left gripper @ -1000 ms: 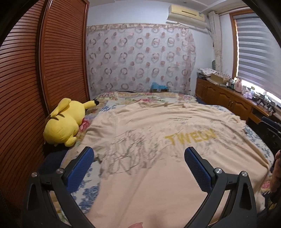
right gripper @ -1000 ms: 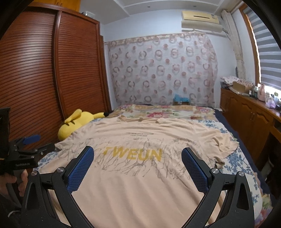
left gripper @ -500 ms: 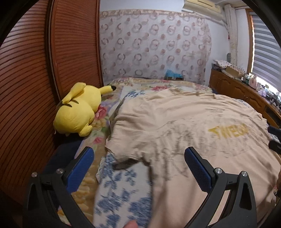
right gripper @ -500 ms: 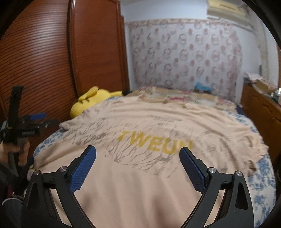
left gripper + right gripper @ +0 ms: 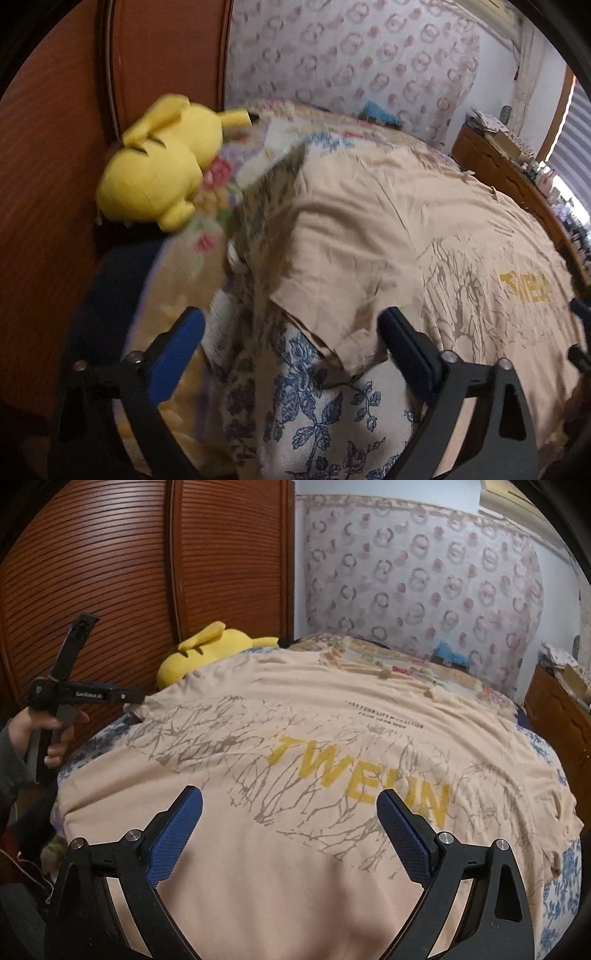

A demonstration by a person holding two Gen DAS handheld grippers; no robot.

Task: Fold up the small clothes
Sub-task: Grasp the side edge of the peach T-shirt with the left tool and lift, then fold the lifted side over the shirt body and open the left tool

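A beige T-shirt with yellow letters and grey branch print lies spread flat on the bed. In the left wrist view its left sleeve lies just ahead of my left gripper. The jaws of that gripper are closing, wide apart, and the sleeve hem lies between them without the pads pressing on it. My right gripper hangs open above the shirt's lower front, nothing between its fingers. The right wrist view also shows the left gripper held in a hand at the bed's left side.
A yellow plush toy lies at the bed's left edge against the brown louvred wardrobe. The floral bedcover shows around the shirt. A wooden cabinet with small items runs along the right wall under the window.
Both views have tilted down and come closer to the bed. My left gripper has swung to the shirt's left sleeve. The right gripper has dropped nearer the shirt's lower front.
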